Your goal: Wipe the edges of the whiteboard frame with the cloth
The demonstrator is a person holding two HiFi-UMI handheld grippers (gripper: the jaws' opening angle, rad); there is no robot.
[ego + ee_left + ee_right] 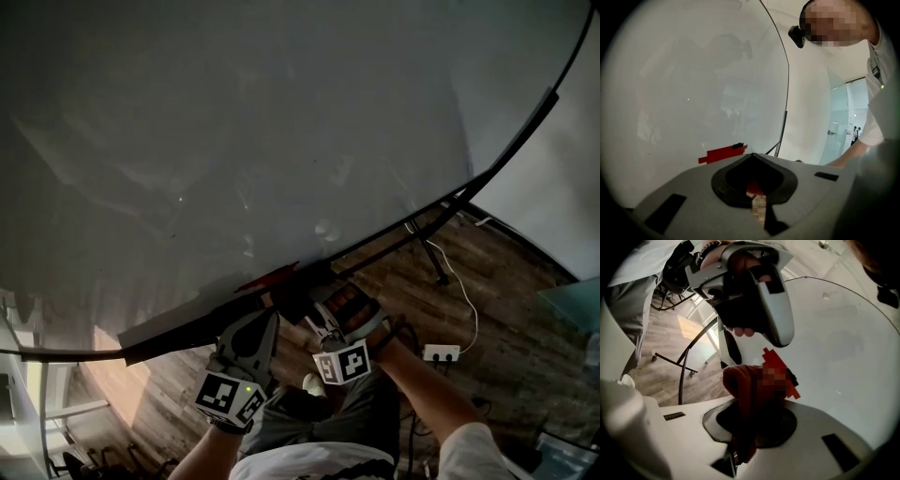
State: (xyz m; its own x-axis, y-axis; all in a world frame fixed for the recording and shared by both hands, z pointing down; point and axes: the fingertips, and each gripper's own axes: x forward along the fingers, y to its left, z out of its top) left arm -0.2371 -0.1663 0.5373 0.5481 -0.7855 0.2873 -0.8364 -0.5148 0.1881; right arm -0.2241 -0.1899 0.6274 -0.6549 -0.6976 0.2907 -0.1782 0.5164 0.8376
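Observation:
The whiteboard (234, 131) fills most of the head view, and its dark frame edge (403, 234) runs from lower left up to the right. A red strip (267, 278) sits on the board just above that edge. My right gripper (752, 401) is shut on a dark red cloth (747, 385), which bunches up out of the jaws close to the red strip (780, 369). In the head view the right gripper (302, 302) is at the bottom edge. My left gripper (272, 317) is beside it on the left, with its jaws shut and nothing held. The left gripper's tips (751, 155) point at the board under the red strip (723, 153).
Below the board lies wooden floor with a white power strip (441, 352) and its cable. A leg of the board's stand (433, 258) reaches out over the floor. Glass walls stand to the right (839, 117), with people far off behind them.

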